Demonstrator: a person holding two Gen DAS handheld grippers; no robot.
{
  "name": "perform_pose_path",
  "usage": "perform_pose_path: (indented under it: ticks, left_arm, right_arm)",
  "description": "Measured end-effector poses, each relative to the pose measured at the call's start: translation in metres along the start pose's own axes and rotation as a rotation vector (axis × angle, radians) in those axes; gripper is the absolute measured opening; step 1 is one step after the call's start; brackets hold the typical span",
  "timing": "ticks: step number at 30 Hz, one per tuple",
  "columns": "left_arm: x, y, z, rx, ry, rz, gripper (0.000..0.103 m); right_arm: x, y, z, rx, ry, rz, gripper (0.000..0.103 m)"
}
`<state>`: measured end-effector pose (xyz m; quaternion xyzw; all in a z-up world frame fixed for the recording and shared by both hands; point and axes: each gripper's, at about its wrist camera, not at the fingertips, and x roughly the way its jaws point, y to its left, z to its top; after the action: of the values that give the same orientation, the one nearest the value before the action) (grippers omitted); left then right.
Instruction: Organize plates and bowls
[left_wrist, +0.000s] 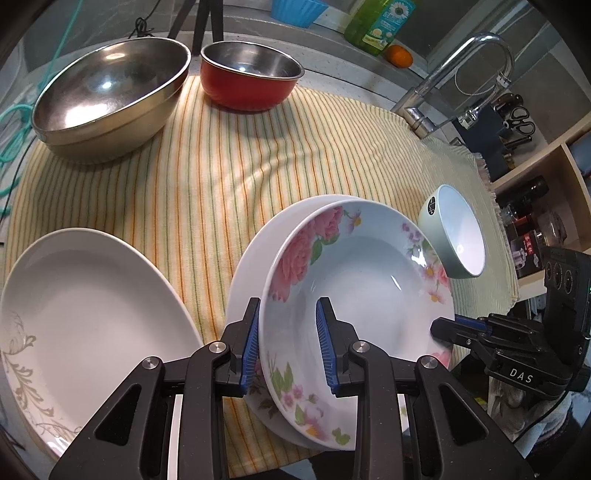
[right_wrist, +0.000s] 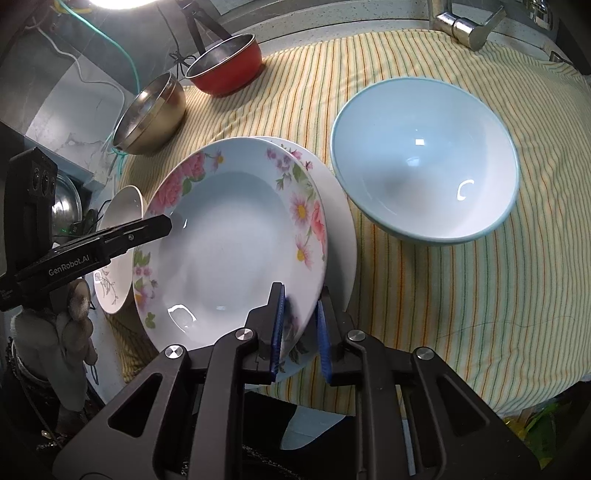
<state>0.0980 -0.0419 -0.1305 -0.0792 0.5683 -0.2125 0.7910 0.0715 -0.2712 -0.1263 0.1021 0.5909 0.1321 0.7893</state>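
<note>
A: Where does the floral plate (left_wrist: 354, 280) sit at this moment?

B: On top of a plain white plate (left_wrist: 255, 254), in the middle of the striped cloth (left_wrist: 207, 166) that covers the desk. It looks tilted, its near edge raised off the white plate.

A: And the tools?

B: Both are on it. The left tool (left_wrist: 287, 345) straddles the floral plate's near rim, one blue pad outside, one inside the well. The jaws are narrow; I judge them closed on the rim. The right tool (right_wrist: 300, 328) straddles the opposite rim. Its inner pad presses the plate, but the outer pad seems to stand slightly off, so that hold looks loose or released.

A: Why two tools on one plate?

B: A wide, shallow plate would tip if pinched at one edge only. Holding opposite rims keeps it level while it is set onto the white plate.

A: What else lies around the floral plate?

B: Just beside it, on the right tool's side, a light blue bowl (right_wrist: 424, 177). On the left tool's side, a white plate with grey vine print (left_wrist: 88, 317). Beyond it, well apart, a steel bowl (left_wrist: 110, 96) and a red bowl (left_wrist: 251, 77).

A: So stacking is partly done?

B: I think so; the bowls remain unnested.
</note>
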Motion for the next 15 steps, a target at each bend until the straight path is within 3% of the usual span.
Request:
perform_pose_path:
  ticks: [15]
  left_arm:
    - [-0.001, -0.007, 0.001, 0.051, -0.008, 0.068, 0.027]
  right_arm:
    - [0.003, 0.022, -0.002, -0.142, -0.003, -0.145, 0.027]
